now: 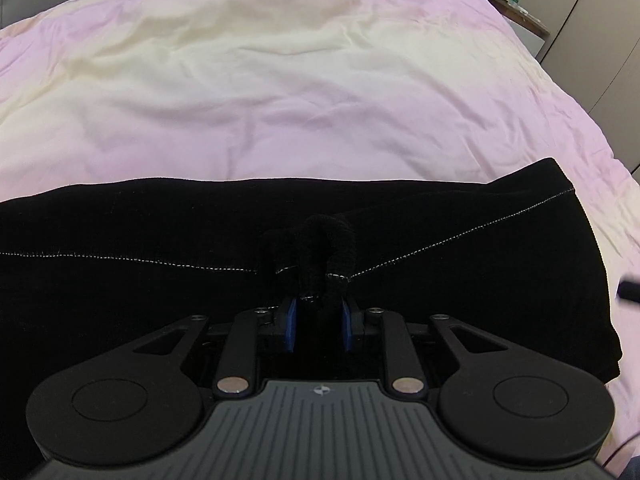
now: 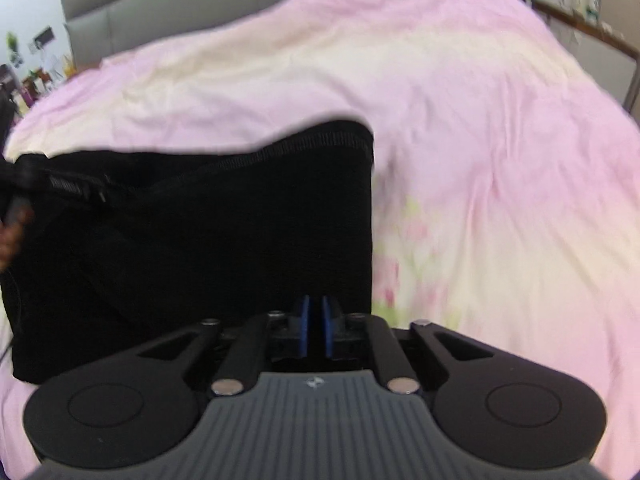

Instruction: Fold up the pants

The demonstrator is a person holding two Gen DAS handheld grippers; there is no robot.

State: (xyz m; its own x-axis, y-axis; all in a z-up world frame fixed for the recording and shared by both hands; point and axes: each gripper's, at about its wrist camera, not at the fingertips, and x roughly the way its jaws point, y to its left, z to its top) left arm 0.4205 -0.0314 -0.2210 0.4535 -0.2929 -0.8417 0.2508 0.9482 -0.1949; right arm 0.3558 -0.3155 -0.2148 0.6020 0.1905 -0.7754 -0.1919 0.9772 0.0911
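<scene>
The black pants [image 1: 280, 224] are seen lying on the pink bed cover [image 1: 280, 80], and every place below is given from them. At their near edge, where the white-stitched seams meet, a bunched fold of the fabric is pinched between the blue pads of the left gripper [image 1: 319, 326], so this gripper is closed on the pants. At the right end of the pants, by the ribbed waistband [image 2: 320, 140], the right gripper [image 2: 316, 326] is held with its pads drawn almost together; the dark cloth lies under and in front of them, and whether an edge is caught cannot be told from the blurred right wrist view. At the far left of that view, part of a hand [image 2: 10, 236] and a dark tool are seen at the other end of the waistband.

The step in hand is judged to be a fold of the pants. It would be done well if both grips were confirmed first, the cloth were lifted evenly, kept taut between the two grippers, and laid down with the edges aligned, so that no wrinkle is trapped.
</scene>
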